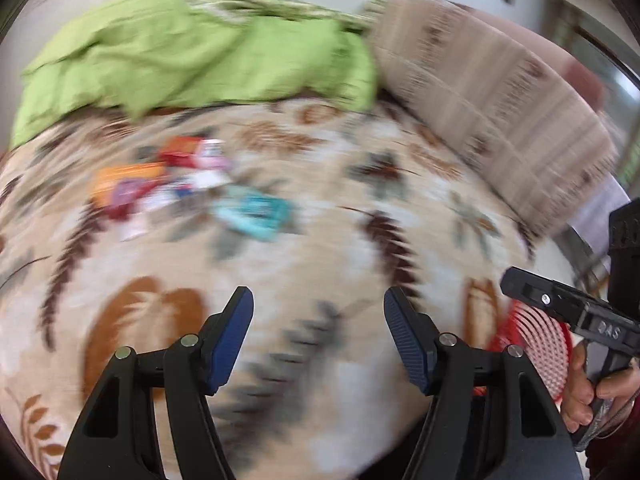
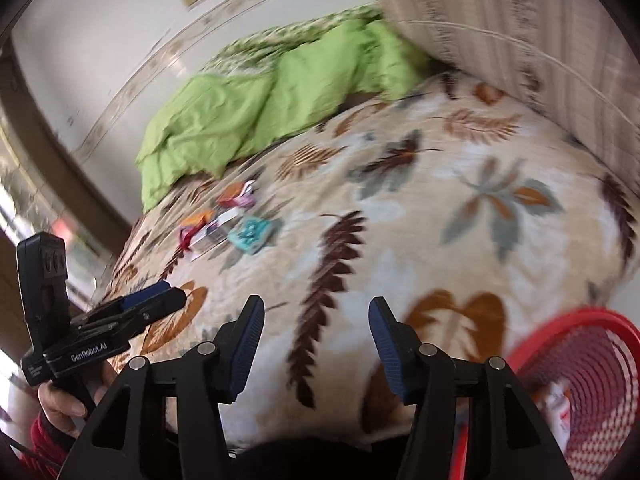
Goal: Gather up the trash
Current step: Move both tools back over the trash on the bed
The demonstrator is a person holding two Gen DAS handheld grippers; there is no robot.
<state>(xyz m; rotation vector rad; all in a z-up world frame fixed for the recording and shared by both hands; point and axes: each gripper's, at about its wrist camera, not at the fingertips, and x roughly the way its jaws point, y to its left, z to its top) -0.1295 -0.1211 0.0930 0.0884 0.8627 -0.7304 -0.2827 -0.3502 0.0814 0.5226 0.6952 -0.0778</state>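
Note:
A blurred heap of colourful wrappers (image 1: 160,176) lies on the leaf-patterned blanket (image 1: 320,152), with a teal wrapper (image 1: 256,212) at its right edge. My left gripper (image 1: 319,298) hovers over the blanket well short of the heap, open and empty. In the right wrist view the same wrappers (image 2: 216,220) and teal wrapper (image 2: 250,234) lie far ahead to the left. My right gripper (image 2: 316,306) is open and holds nothing. A red mesh basket (image 2: 580,360) stands at the lower right, close to the right gripper, with something white inside.
A crumpled green cloth (image 1: 192,56) lies at the far side of the bed. A striped beige cushion (image 1: 480,92) rises on the right. The red basket (image 1: 536,344) shows behind the right gripper (image 1: 510,278). A hand holds the left gripper (image 2: 168,300) at the left.

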